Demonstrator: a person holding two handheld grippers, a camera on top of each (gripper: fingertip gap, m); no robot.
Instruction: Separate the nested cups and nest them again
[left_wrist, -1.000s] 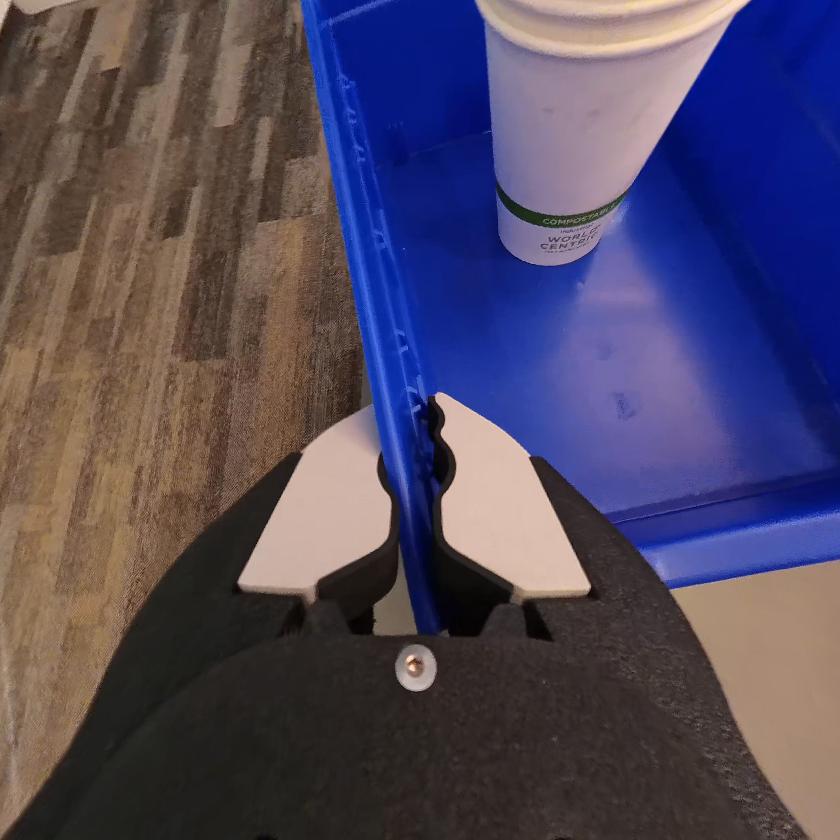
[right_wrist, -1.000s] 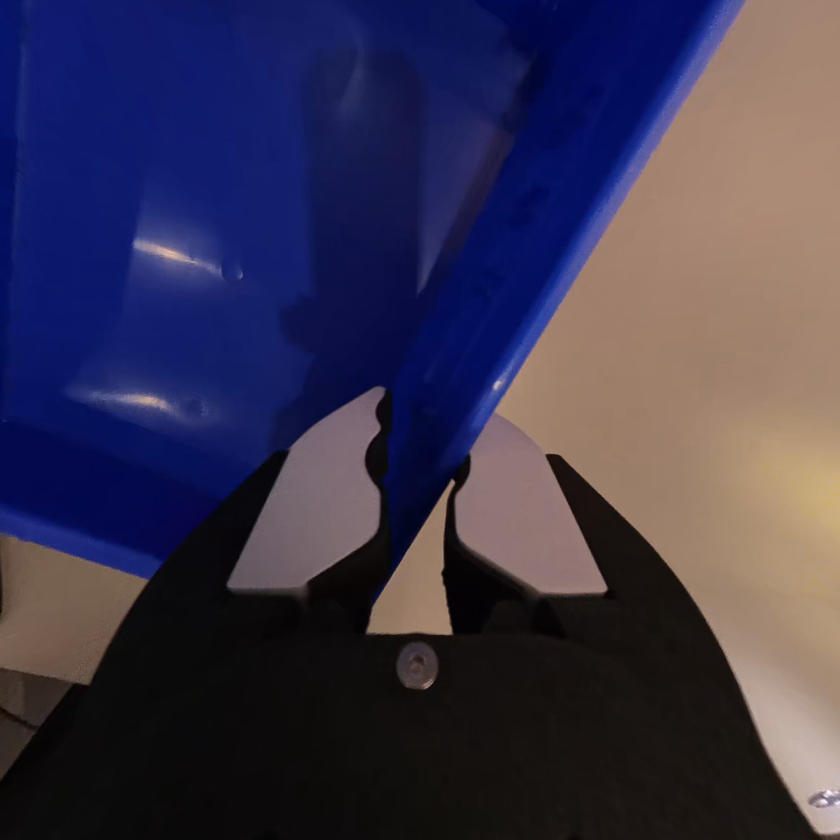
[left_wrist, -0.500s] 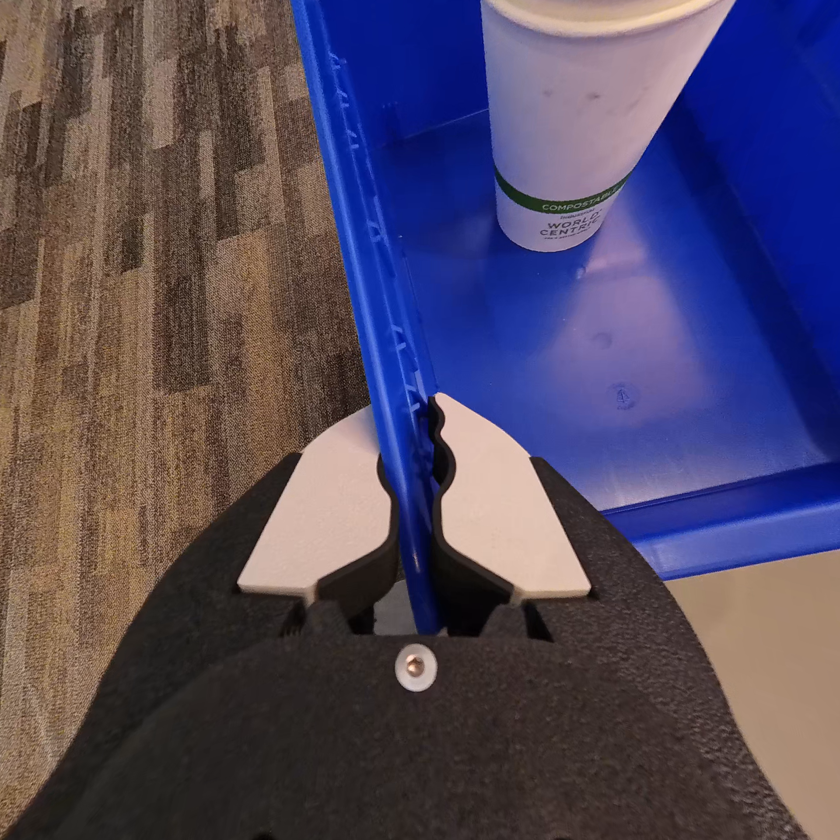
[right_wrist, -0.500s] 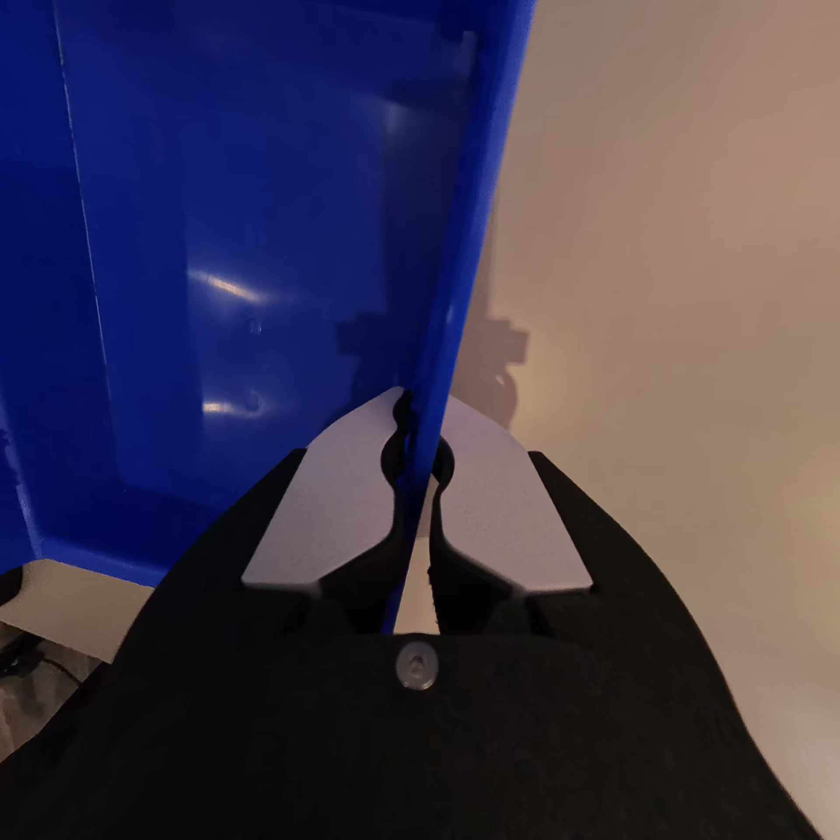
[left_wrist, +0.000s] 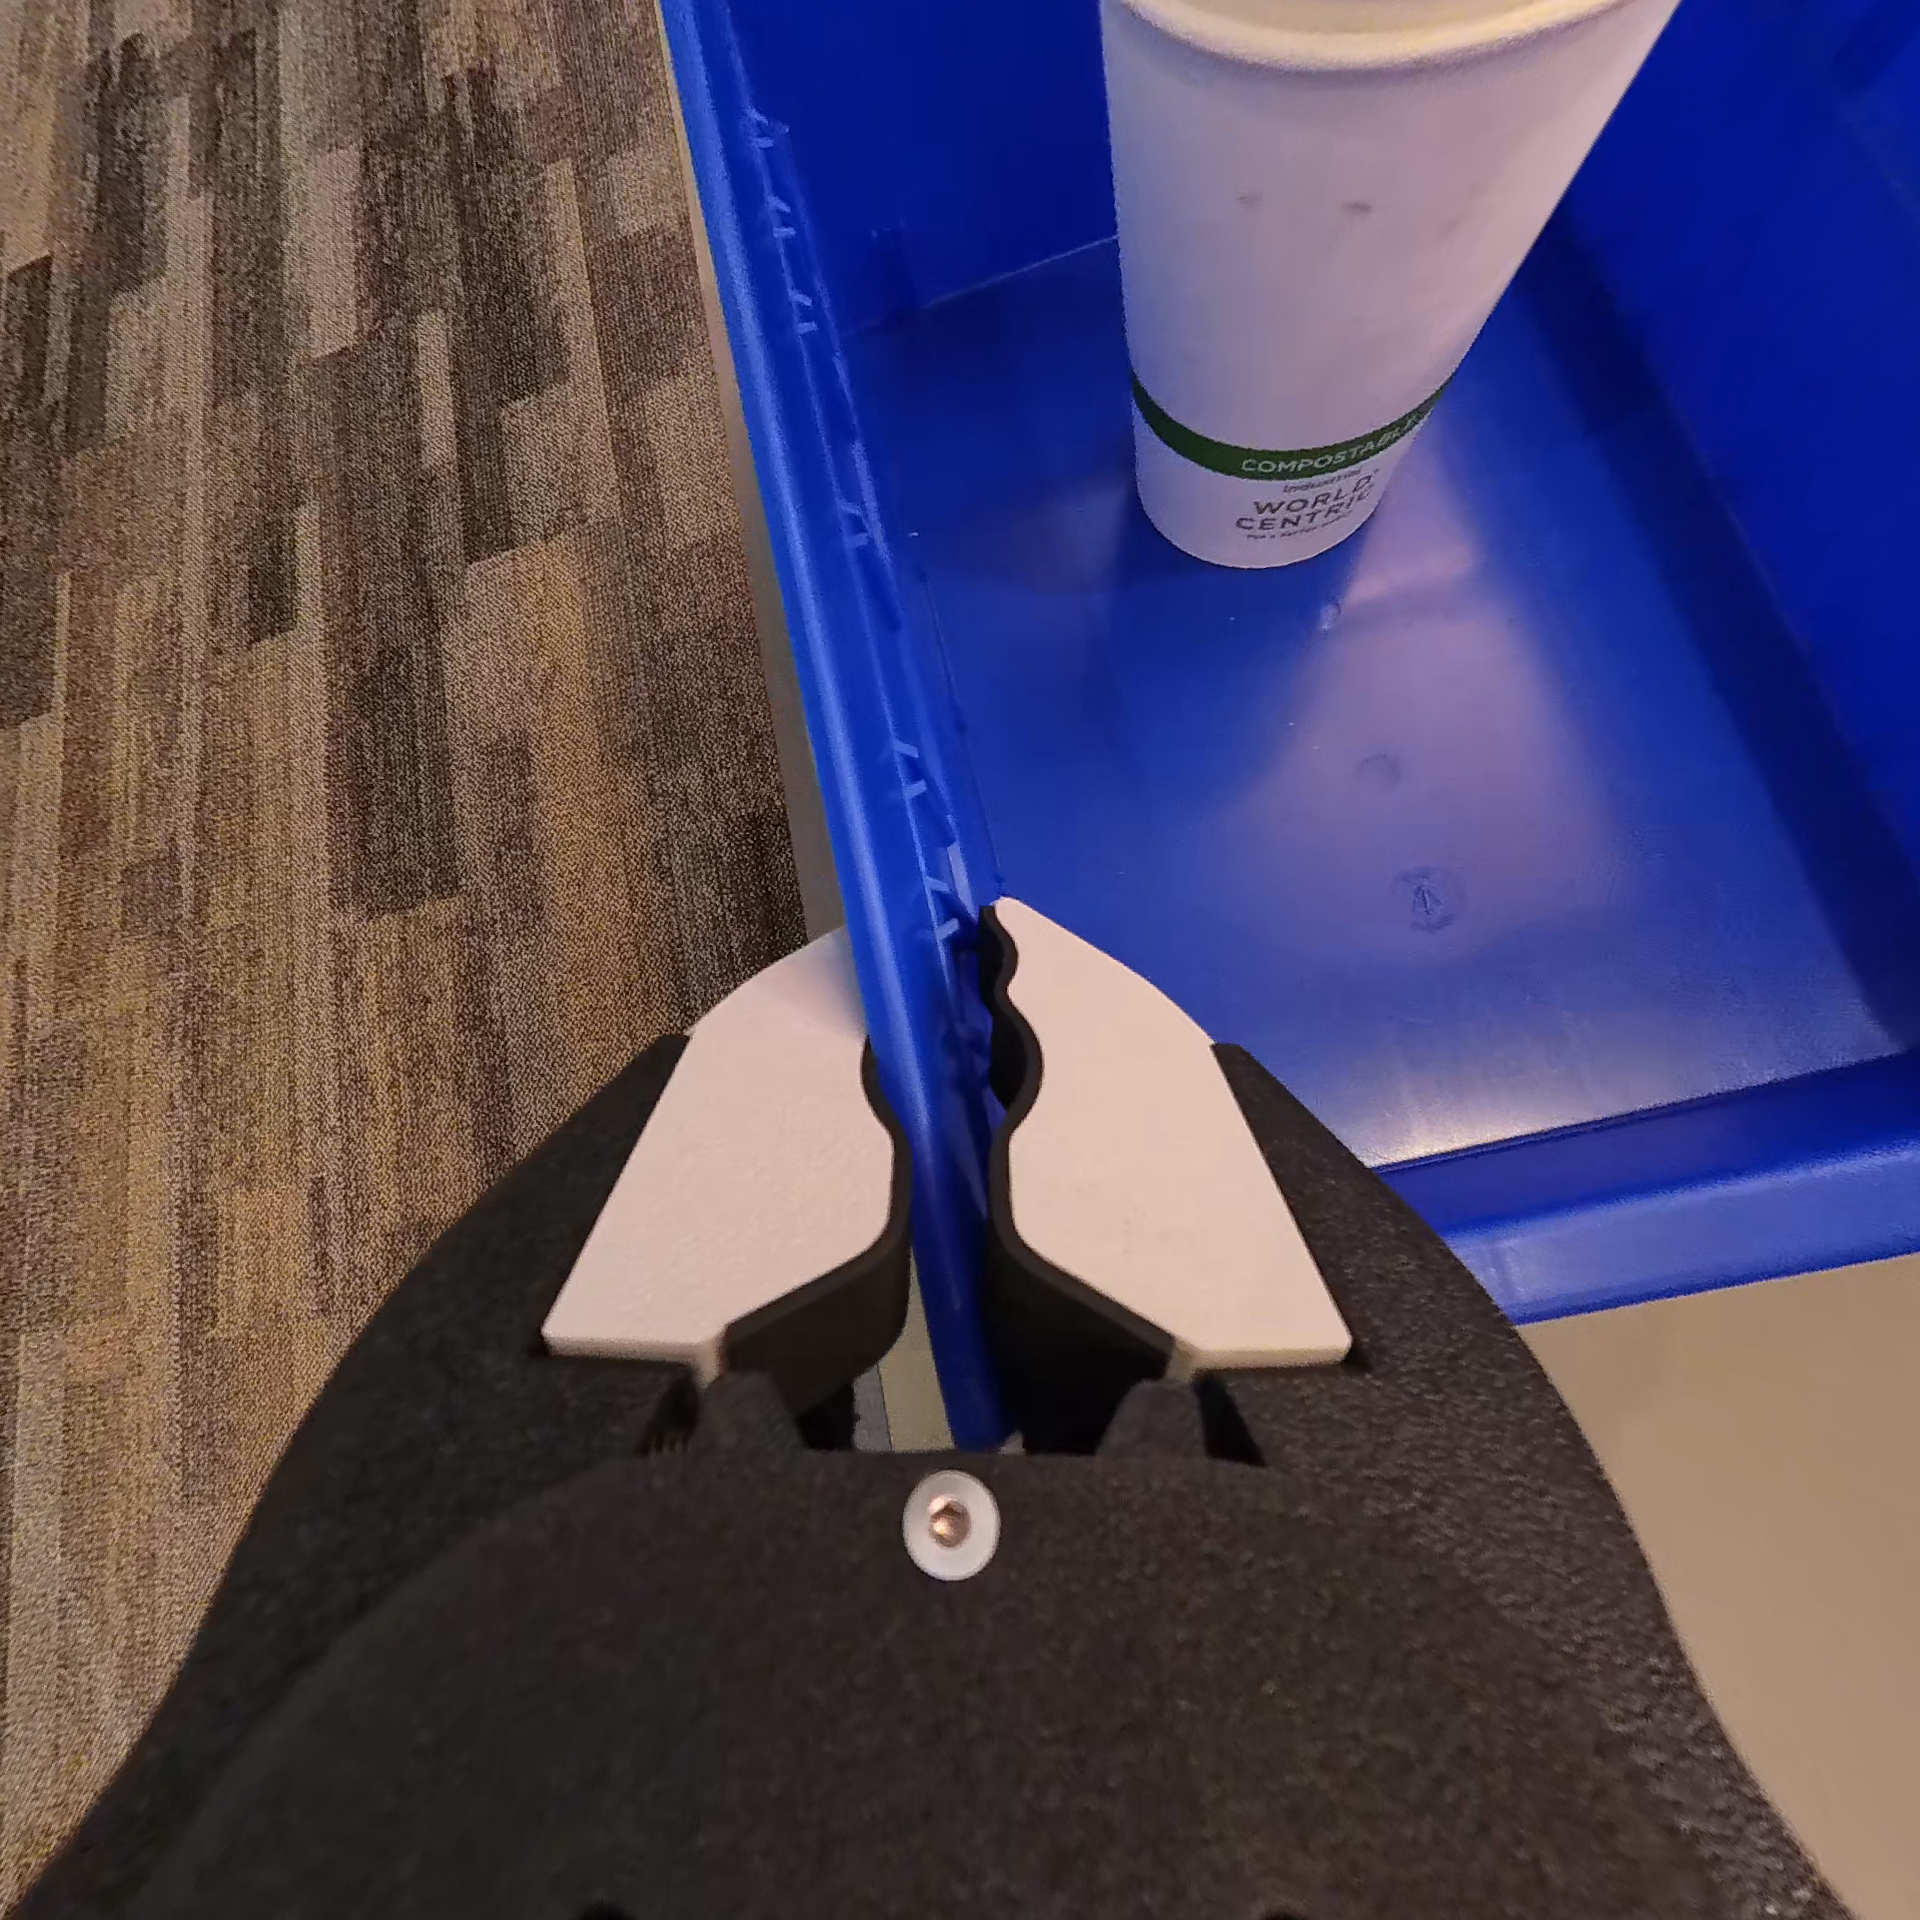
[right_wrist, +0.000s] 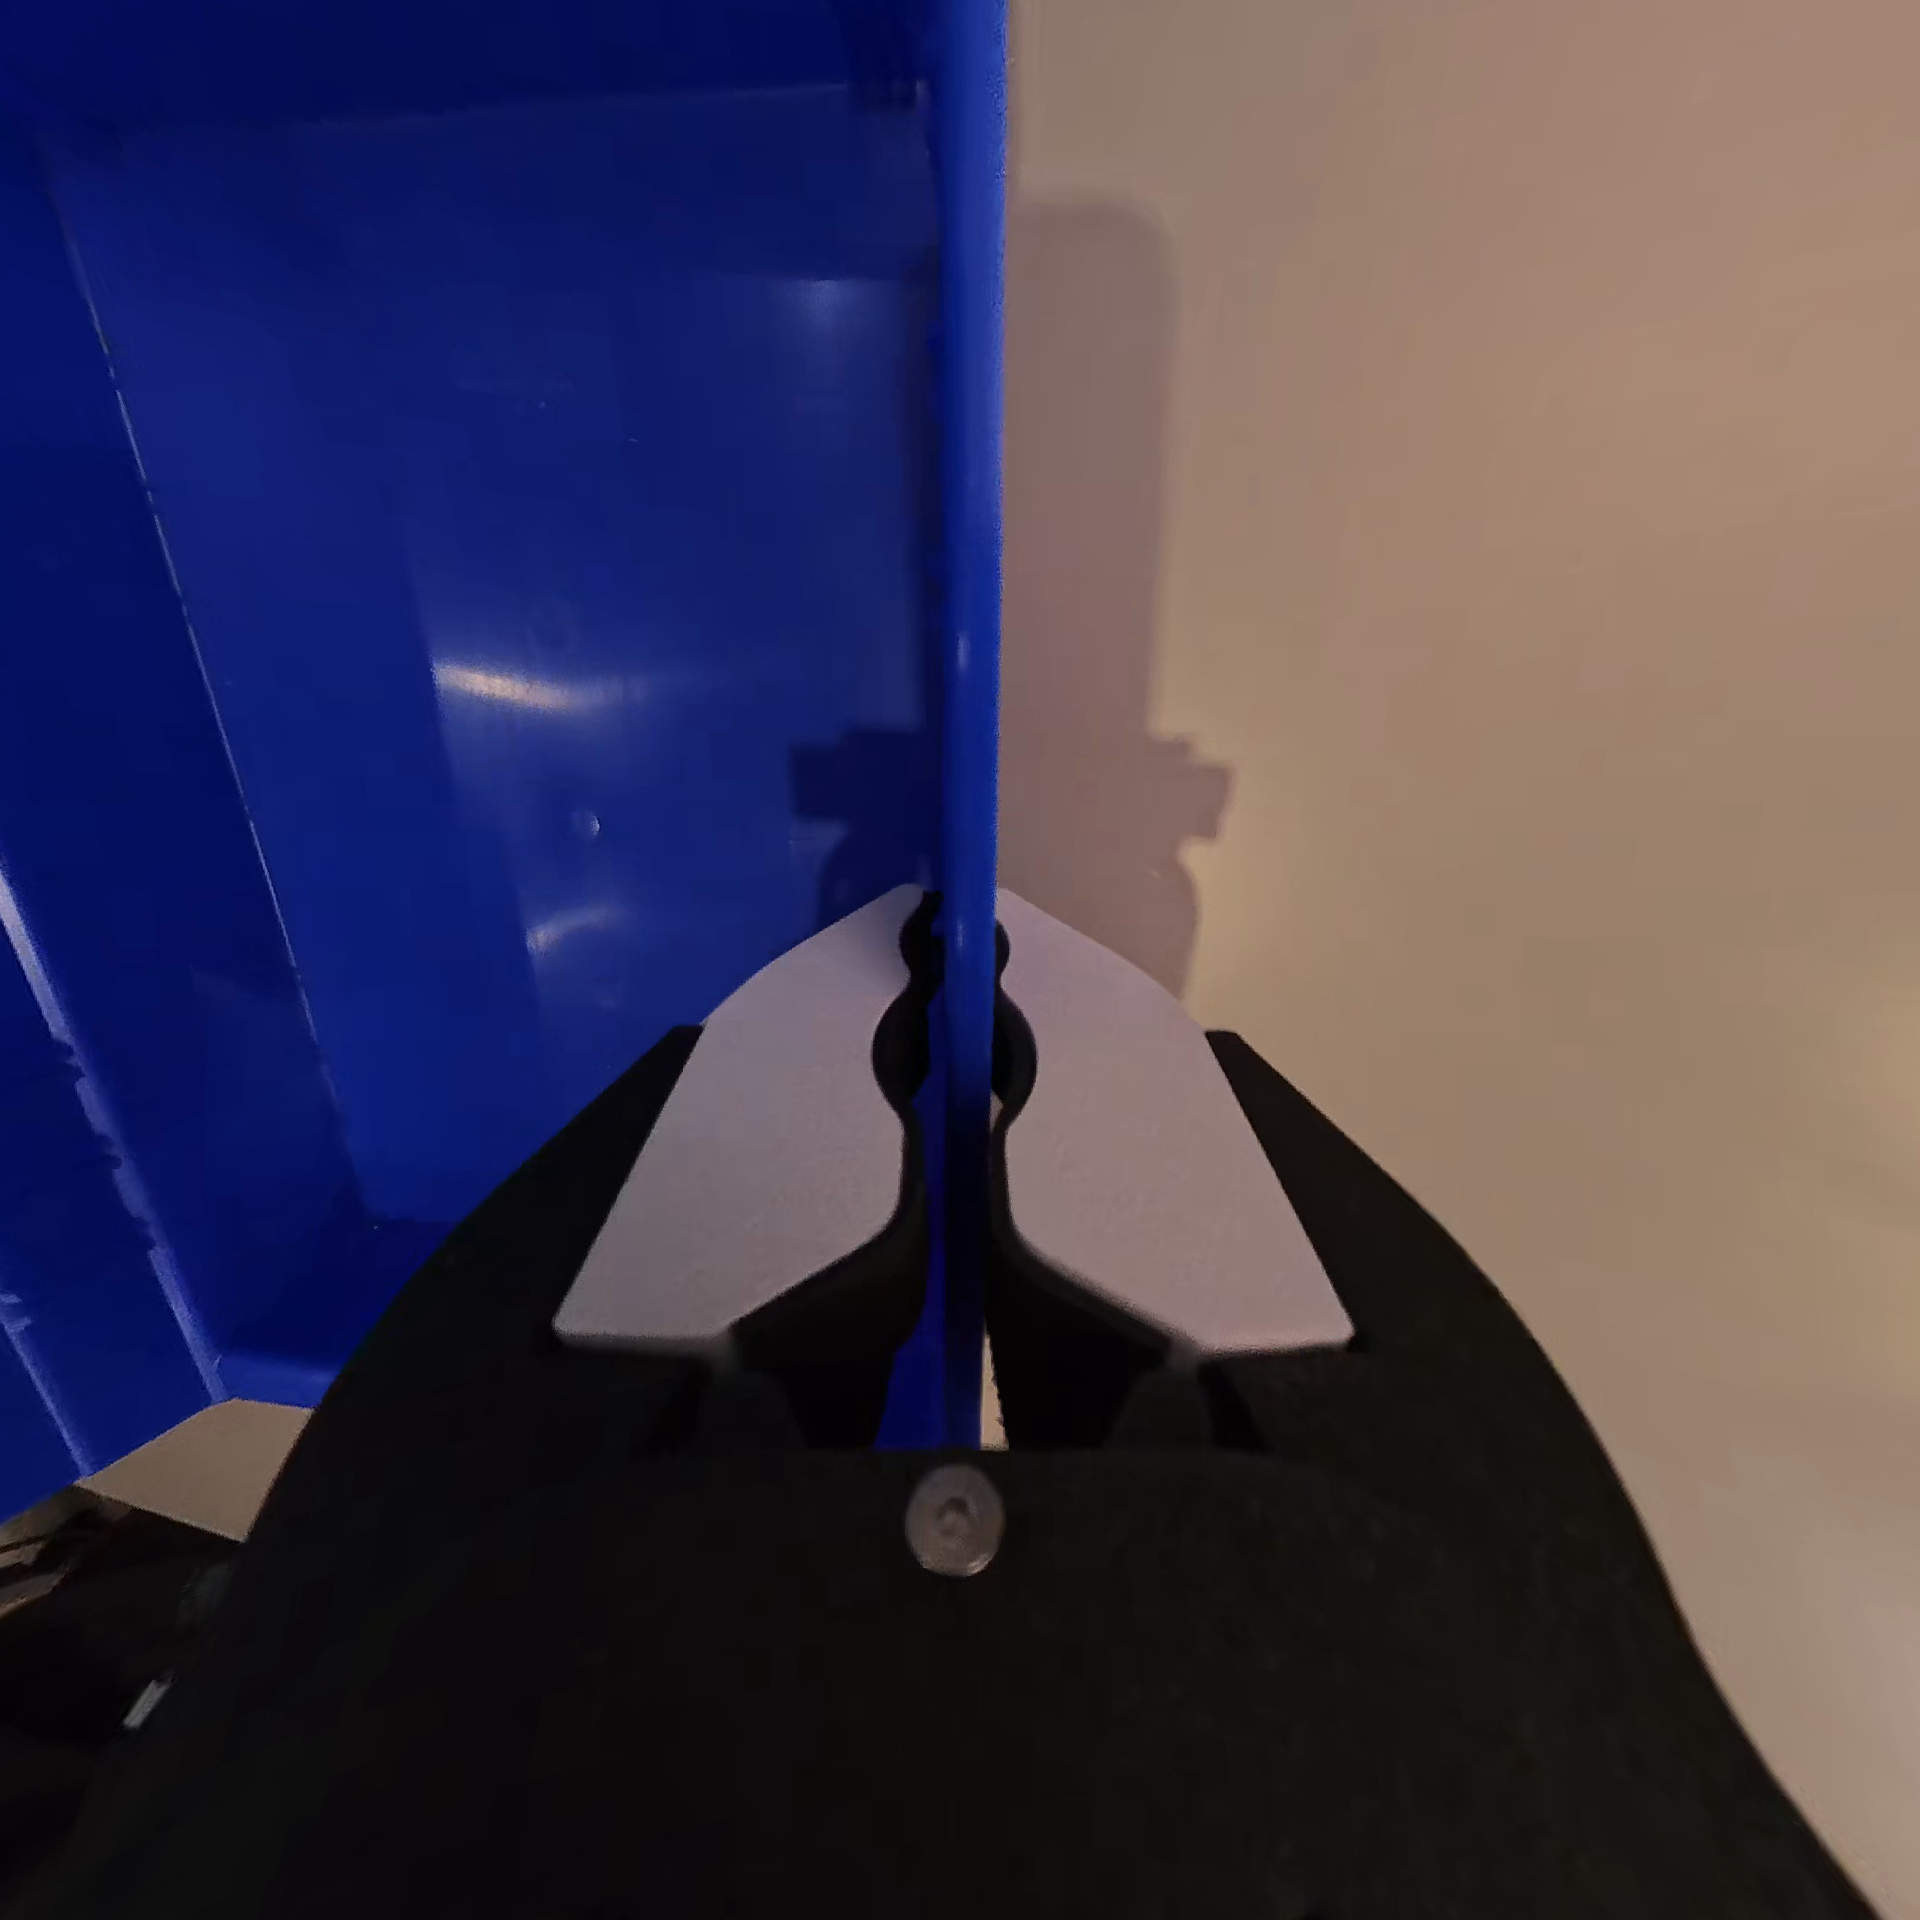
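Two grippers pinch opposite walls of one large blue plastic bin (left_wrist: 1351, 790), and we take the things by size, biggest first. Our left wrist view shows brown and grey patterned carpet (left_wrist: 312, 623) off to the left of the bin, below the level of the pale tabletop (left_wrist: 1766, 1455) that bears it; our right wrist view shows none of that carpet, only the same beige surface (right_wrist: 1507, 727) stretching to the right, with a gripper-shaped shadow lying on it.

The bin fills the upper right of our left view, with its glossy floor and ribbed left wall. In our right view we see its interior (right_wrist: 468, 623) from the other side and its thin right wall running straight up the middle.

Our left gripper (left_wrist: 940, 1049) has its fingers narrowed onto the bin's left wall, one white finger (left_wrist: 748, 1164) outside and one inside, both pads against the plastic. Our right gripper (right_wrist: 961, 997) grips the right wall the same way, fingers close together with the blue edge between them.

Smallest comes the white paper cup with a green band (left_wrist: 1309, 291), standing upright on the bin floor towards the far end, well apart from our left gripper. Only our left view shows it. Its rim runs out of the top of the picture, so we cannot tell whether another cup sits inside it.
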